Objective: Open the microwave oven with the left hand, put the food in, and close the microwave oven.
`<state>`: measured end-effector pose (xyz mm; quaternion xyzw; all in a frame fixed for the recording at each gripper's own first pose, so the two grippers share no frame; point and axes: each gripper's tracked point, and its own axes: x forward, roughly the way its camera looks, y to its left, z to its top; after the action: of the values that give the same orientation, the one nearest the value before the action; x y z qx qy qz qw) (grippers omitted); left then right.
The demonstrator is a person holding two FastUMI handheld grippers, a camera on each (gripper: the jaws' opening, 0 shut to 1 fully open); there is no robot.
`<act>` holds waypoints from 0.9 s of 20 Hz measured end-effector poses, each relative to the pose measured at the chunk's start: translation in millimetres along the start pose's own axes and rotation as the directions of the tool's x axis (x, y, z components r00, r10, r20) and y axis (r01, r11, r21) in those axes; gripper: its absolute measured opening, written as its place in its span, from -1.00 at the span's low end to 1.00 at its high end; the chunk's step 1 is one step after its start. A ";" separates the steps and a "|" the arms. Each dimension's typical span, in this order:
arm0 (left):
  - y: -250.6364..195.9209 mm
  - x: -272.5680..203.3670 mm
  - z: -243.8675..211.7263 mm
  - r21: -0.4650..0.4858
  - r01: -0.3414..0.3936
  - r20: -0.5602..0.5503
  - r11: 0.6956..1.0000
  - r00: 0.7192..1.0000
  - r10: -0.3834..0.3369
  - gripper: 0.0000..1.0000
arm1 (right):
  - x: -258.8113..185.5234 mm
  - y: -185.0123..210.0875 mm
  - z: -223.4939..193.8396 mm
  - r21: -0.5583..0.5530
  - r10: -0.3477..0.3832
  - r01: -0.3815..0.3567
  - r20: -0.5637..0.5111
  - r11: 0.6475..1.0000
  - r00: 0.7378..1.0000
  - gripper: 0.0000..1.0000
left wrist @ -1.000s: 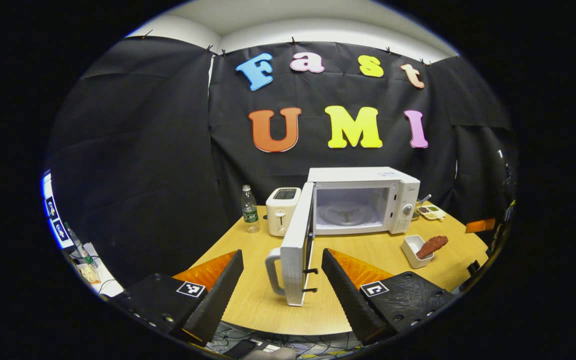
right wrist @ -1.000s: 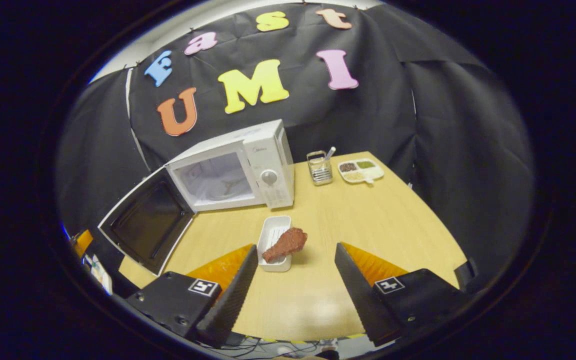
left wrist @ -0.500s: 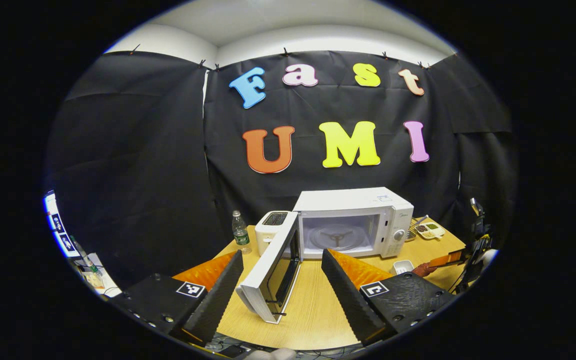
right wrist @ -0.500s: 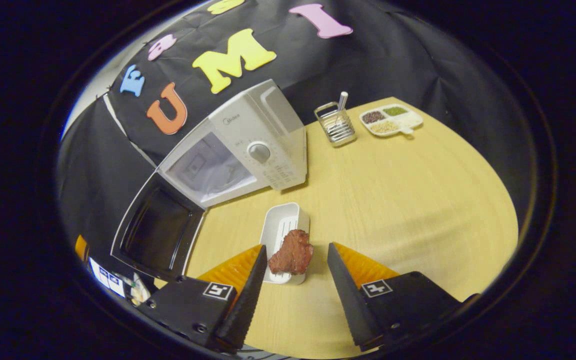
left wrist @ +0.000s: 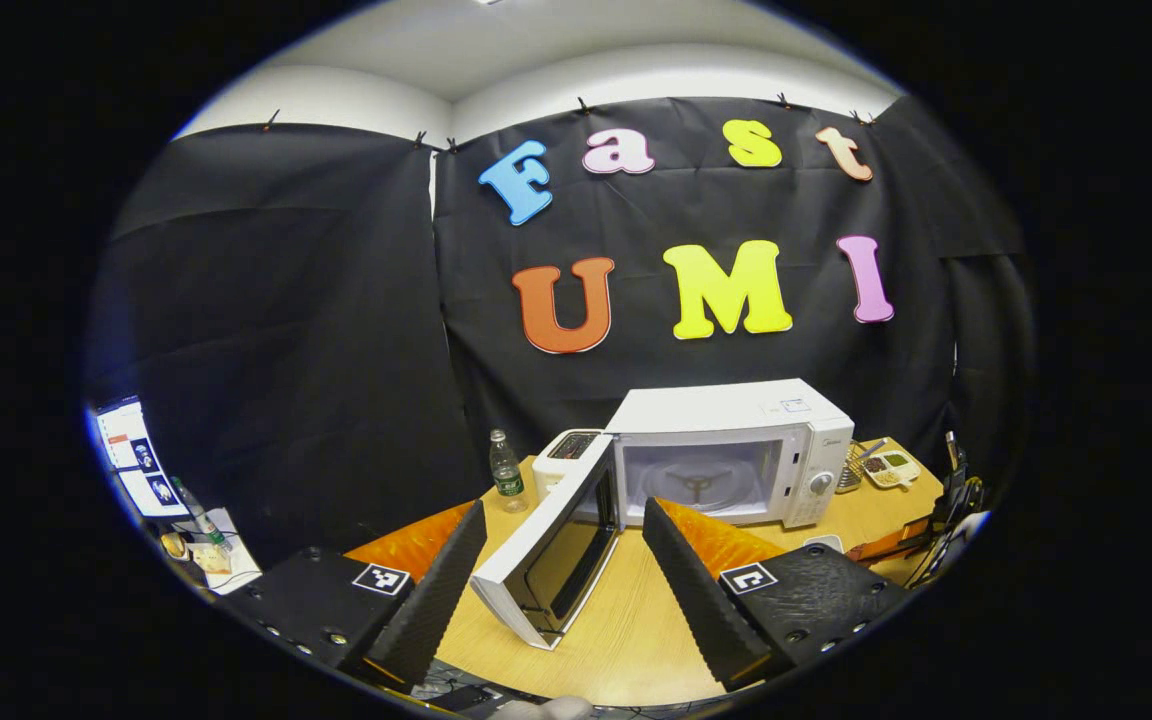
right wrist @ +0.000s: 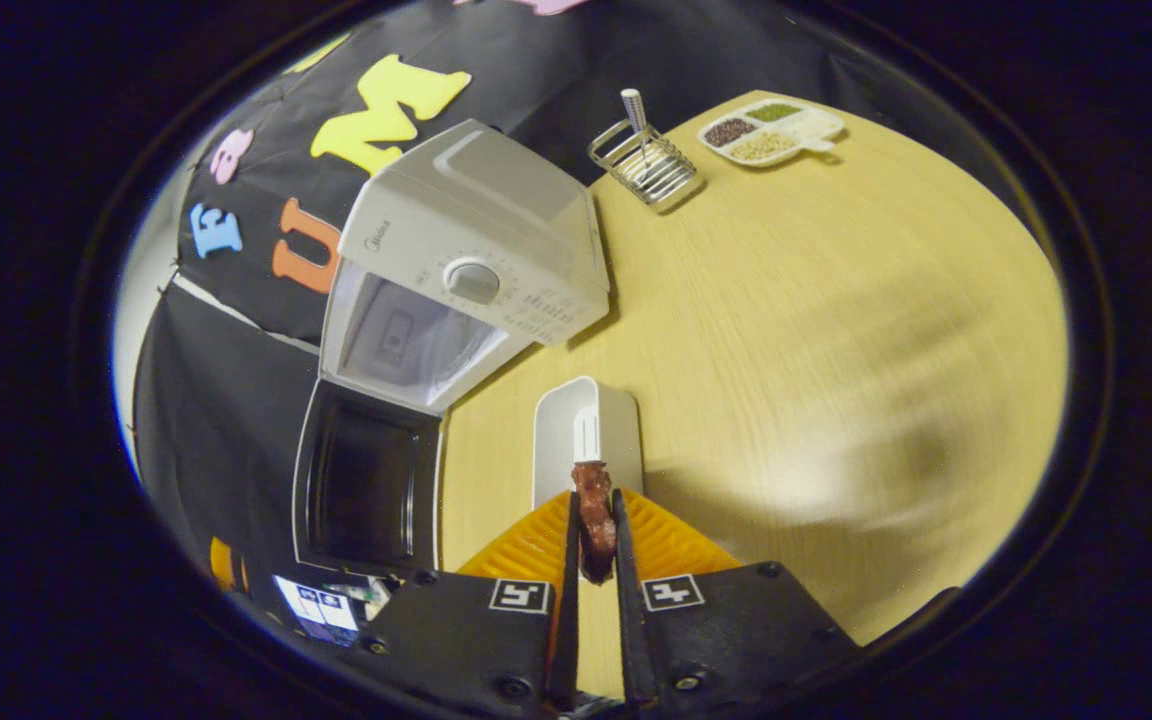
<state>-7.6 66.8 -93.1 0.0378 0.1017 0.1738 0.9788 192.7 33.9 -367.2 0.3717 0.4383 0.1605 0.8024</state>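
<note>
— Where's the food?

— The reddish-brown chunk of meat (right wrist: 594, 520) is pinched between both fingers of my right gripper (right wrist: 594, 560), over the near end of the white oblong plastic dish (right wrist: 586, 440) (whether it's lifted clear, I can't tell).

— And the oven?

— The white boxy microwave oven (left wrist: 731, 450) stands with its door (left wrist: 551, 555) swung wide. My left gripper (left wrist: 564, 570) hangs spread, holding nothing.

— So next?

— Likely carrying the meat left into the cavity, minding the door's edge.

— Surroundings?

— A pale wooden table (right wrist: 816, 330) against black cloth; a wire rack (right wrist: 644, 160) and sectioned tray (right wrist: 772, 125) sit well apart.
</note>
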 end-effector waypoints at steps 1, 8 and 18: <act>-1.5 -2.2 2.1 -0.001 -0.009 0.003 1.000 1.000 0.009 0.93 | -0.4 1.0 -0.4 0.010 0.003 -0.003 -0.010 1.000 1.000 -0.81; 8.2 -11.8 -0.2 0.014 -0.032 0.003 0.999 0.999 0.032 0.93 | -20.4 26.5 14.0 -0.066 0.020 -0.019 0.021 0.998 1.000 -0.70; 31.7 7.3 2.5 0.033 0.118 0.041 0.992 0.992 -0.119 0.93 | -37.9 146.4 28.0 -0.050 0.119 -0.110 0.241 0.993 0.963 -0.70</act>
<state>-10.9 98.9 -88.6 0.0504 0.0852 0.1130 0.9887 204.3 97.4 -227.6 0.3988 0.3113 0.1675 0.8462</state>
